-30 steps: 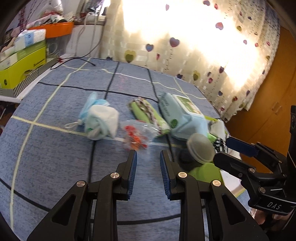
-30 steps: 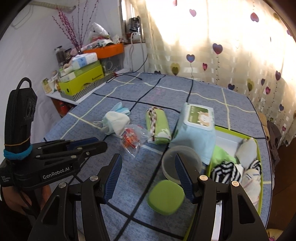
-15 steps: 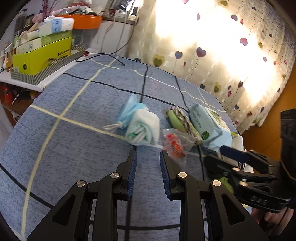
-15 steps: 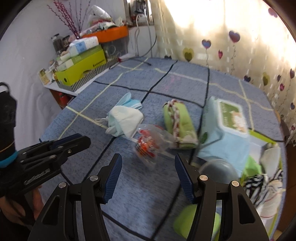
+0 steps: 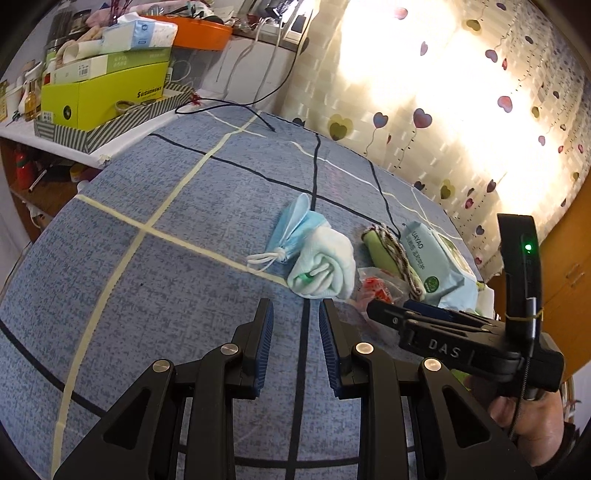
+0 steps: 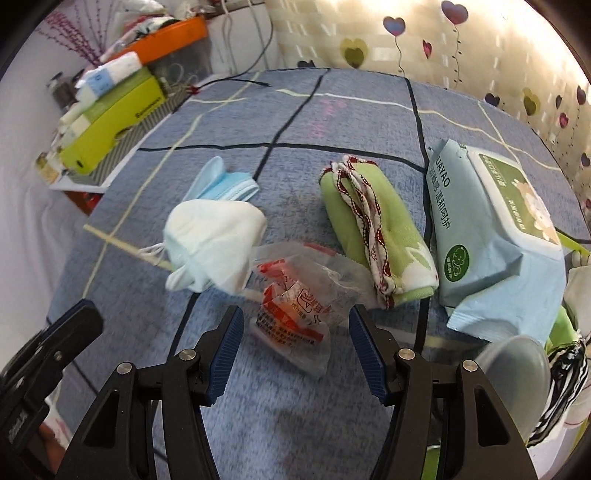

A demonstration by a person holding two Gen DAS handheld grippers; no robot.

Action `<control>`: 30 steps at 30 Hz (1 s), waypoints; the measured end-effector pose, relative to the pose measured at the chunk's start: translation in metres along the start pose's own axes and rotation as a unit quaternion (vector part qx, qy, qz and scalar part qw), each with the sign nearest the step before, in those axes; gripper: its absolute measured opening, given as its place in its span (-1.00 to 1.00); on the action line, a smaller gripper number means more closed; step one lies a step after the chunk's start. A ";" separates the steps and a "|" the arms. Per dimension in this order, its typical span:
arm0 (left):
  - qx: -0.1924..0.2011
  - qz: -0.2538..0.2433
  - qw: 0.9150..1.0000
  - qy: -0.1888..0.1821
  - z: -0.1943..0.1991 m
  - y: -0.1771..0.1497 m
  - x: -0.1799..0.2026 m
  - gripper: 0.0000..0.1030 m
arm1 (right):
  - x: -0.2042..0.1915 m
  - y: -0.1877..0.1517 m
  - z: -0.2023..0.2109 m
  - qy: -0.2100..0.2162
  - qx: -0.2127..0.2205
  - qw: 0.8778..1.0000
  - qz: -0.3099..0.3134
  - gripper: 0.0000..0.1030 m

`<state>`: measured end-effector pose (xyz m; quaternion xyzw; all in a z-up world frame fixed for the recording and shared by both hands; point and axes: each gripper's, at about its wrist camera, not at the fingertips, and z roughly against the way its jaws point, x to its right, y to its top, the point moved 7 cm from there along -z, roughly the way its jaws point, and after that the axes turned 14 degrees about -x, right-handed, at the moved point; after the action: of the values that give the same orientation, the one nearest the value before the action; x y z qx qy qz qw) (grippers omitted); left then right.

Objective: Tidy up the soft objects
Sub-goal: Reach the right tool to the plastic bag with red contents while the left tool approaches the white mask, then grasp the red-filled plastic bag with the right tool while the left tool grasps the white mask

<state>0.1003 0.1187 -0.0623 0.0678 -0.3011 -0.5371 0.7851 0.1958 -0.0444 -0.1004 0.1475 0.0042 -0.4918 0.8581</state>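
Observation:
On the blue checked cloth point(image 5: 147, 295) lie a rolled white cloth point(image 5: 325, 269) point(image 6: 210, 240), a blue face mask point(image 5: 295, 229) point(image 6: 221, 184), a clear bag of red packets point(image 5: 376, 288) point(image 6: 295, 306), a folded green cloth point(image 5: 388, 247) point(image 6: 376, 221) and a pale blue wipes pack point(image 5: 432, 258) point(image 6: 491, 229). My left gripper point(image 5: 295, 310) is open and empty, just short of the white cloth. My right gripper point(image 6: 295, 317) is open, its fingertips either side of the bag's near end without pressing it. In the left wrist view it shows as a black body point(image 5: 443, 343).
A clear round lid point(image 6: 513, 365) and striped fabric point(image 6: 565, 369) sit at the right by a green tray rim point(image 6: 572, 240). A side shelf holds a yellow-green box point(image 5: 103, 96) point(image 6: 110, 136) and an orange bin point(image 5: 199, 33). A black cable point(image 5: 229, 107) trails onto the far table edge.
Both grippers have come lower and swung left. The right one left the round lid and green container and now straddles the bag. The left one now faces the white cloth.

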 end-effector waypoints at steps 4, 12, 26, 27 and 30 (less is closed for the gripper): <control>-0.006 -0.003 1.000 -0.004 -0.006 0.001 0.002 -0.48 | -0.001 0.004 -0.005 0.000 0.000 1.000 -0.002 0.01; -0.012 -0.010 1.000 -0.015 -0.012 0.009 0.009 -0.48 | -0.001 -0.001 0.010 0.010 0.024 0.999 0.018 -0.65; -0.013 -0.053 0.999 0.000 -0.038 0.040 0.038 -0.06 | 0.007 -0.018 0.071 0.032 0.088 0.995 0.046 -0.65; -0.015 -0.054 0.998 0.003 -0.041 0.042 0.038 -0.06 | 0.008 -0.016 0.073 0.033 0.090 0.994 0.045 -0.65; -0.024 -0.059 0.998 0.020 -0.052 0.048 0.041 -0.06 | 0.012 -0.014 0.076 0.034 0.093 0.994 0.043 -0.65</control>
<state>0.1774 0.0914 -0.0676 0.0775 -0.2680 -0.5877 0.7594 0.1796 -0.0813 -0.0332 0.2438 -0.0186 -0.4473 0.8603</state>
